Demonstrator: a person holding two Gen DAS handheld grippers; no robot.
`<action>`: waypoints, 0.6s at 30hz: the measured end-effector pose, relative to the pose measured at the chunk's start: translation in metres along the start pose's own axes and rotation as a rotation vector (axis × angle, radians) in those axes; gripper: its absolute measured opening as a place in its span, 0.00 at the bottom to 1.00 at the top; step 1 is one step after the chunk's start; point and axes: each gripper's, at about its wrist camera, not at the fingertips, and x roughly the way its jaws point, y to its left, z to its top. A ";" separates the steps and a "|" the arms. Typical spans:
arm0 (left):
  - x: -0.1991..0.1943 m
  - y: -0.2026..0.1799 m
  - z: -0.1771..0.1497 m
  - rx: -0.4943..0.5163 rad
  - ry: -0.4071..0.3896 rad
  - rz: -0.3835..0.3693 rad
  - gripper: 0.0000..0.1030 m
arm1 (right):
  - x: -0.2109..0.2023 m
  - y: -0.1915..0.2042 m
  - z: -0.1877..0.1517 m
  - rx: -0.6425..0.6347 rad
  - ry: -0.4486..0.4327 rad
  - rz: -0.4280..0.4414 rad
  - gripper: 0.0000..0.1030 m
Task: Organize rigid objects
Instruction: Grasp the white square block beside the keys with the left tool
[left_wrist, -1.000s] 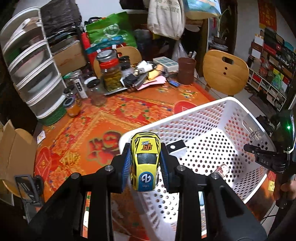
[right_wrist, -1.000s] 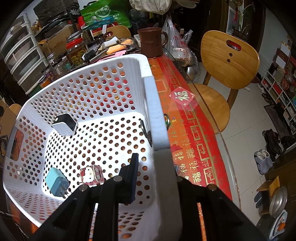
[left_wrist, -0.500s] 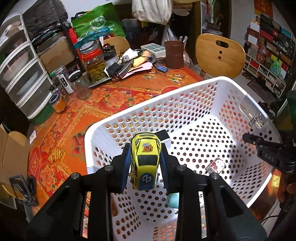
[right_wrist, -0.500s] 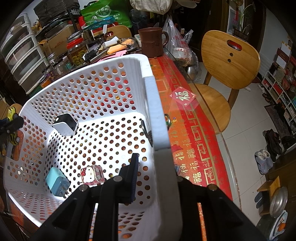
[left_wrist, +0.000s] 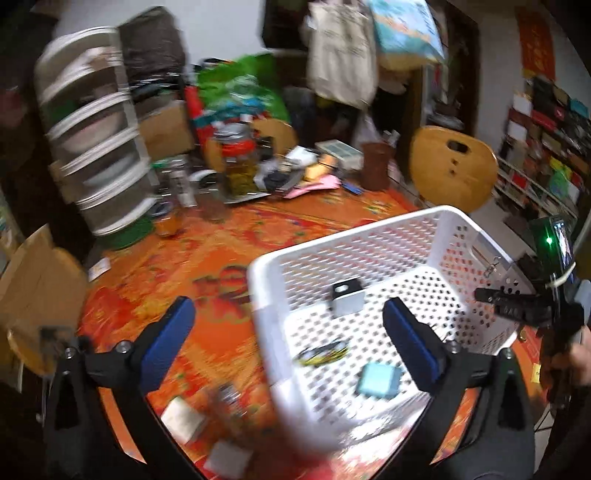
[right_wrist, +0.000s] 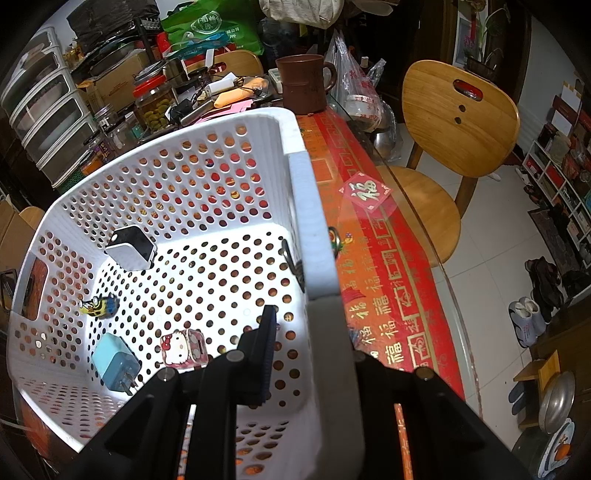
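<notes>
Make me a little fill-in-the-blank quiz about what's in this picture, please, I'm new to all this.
1. The toy car now lies inside the white ____.
2. The right gripper is clamped on the basket's ____.
3. The left gripper has just been opening and now holds ____.
4. The phone charger next to the cartoon-cat item is light ____.

Missing words: basket; rim; nothing; blue

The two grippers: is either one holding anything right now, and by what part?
The left gripper holds nothing; its jaws have just opened. The right gripper is clamped on the white basket, gripping its side wall at the rim.
</notes>
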 end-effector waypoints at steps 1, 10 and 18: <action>-0.009 0.013 -0.011 -0.017 -0.006 0.017 0.99 | 0.000 0.000 0.000 -0.001 0.000 0.000 0.19; -0.004 0.103 -0.138 -0.187 0.126 0.036 0.99 | -0.001 -0.002 0.000 0.002 -0.006 0.007 0.19; 0.033 0.090 -0.193 -0.191 0.215 0.015 0.99 | -0.001 -0.002 0.001 0.002 -0.003 0.004 0.19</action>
